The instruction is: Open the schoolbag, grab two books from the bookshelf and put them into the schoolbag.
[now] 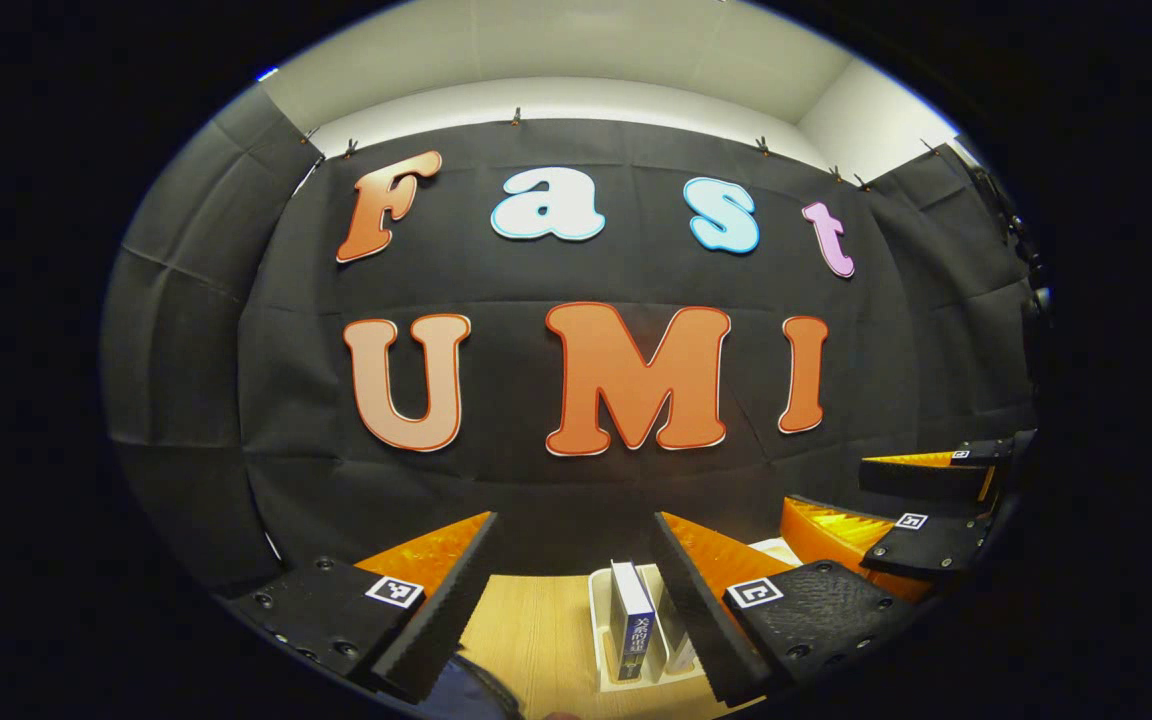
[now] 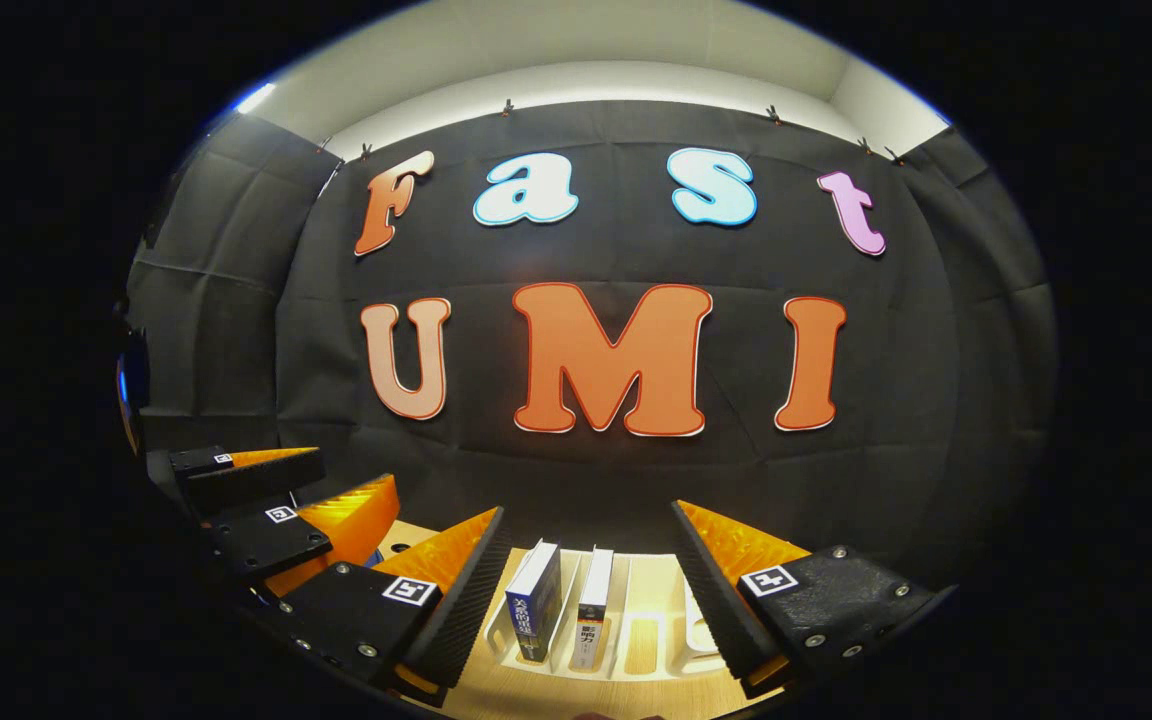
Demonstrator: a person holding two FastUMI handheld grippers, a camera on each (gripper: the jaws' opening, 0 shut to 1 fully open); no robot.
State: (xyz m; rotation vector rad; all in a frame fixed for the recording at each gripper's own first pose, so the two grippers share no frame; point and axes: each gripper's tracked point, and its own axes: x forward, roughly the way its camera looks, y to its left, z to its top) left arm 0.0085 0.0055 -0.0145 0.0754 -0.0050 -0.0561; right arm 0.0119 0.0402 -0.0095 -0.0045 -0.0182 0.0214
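Hovering above a wooden tabletop (image 1: 536, 630), both grippers hold nothing, fingers spread wide. Left gripper (image 1: 576, 600): between its fingers, toward the right one, a white bookshelf rack (image 1: 598, 610) with one blue-spined book (image 1: 631, 630) standing upright, spine toward the camera, long axis vertical. A dark blue fabric edge (image 1: 471, 690) shows at the bottom, nearest the lens; cannot tell what it is. Farther right, the right gripper (image 1: 921, 500) appears, also spread.

Right gripper (image 2: 591, 590): its view adds a second book. The blue-spined book (image 2: 534, 612) leans slightly left; a white-spined book (image 2: 592, 605) stands just beside it, near upright, in the bookshelf rack (image 2: 671, 650). Both lie between the spread fingers, below and ahead. The left gripper (image 2: 306, 500) sits off to the left. Black cloth wall (image 2: 596, 480) behind.
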